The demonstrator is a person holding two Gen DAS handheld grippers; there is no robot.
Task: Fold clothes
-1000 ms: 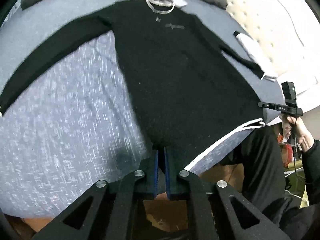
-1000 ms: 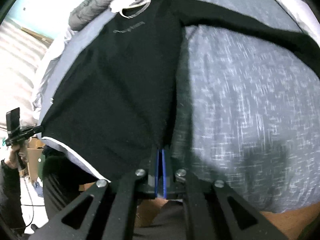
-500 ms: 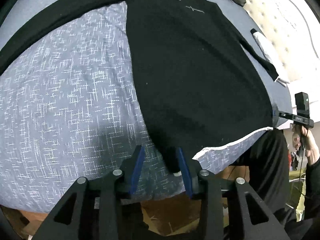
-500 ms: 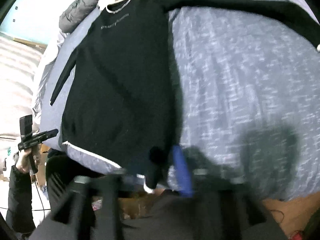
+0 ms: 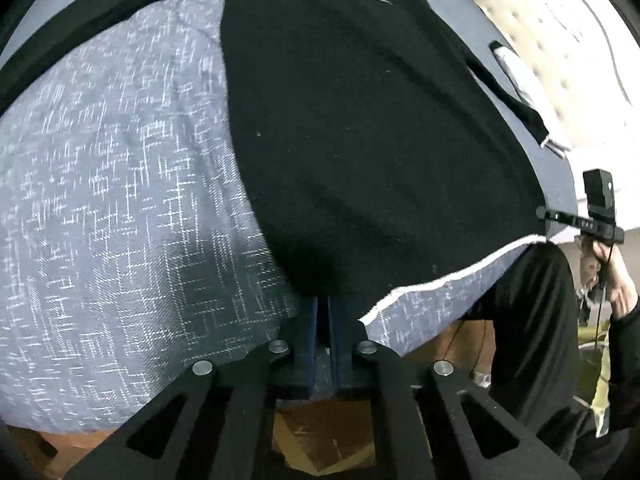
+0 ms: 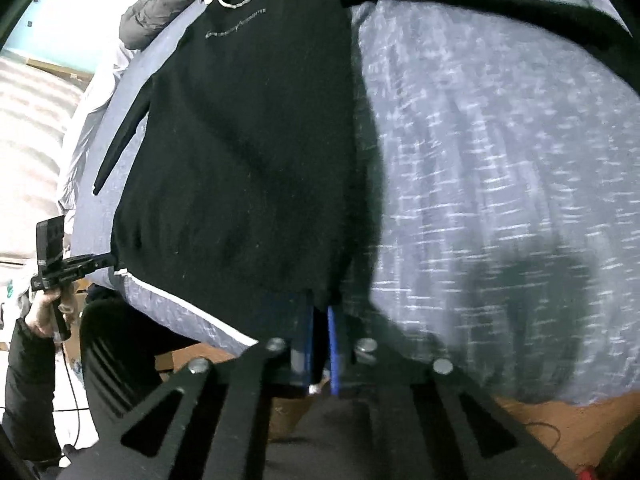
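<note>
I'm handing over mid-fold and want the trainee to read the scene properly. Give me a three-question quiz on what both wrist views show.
1. True or false: the black sweater lies spread flat on the patterned blue bedspread.
2. Which part of the sweater does the left gripper pinch? A) collar B) cuff C) bottom hem corner
3. Fill in: the edge trim along the sweater's hem is ____ in colour.

Key:
1. True.
2. C; the right gripper is likewise shut on the opposite hem corner.
3. White.
</note>
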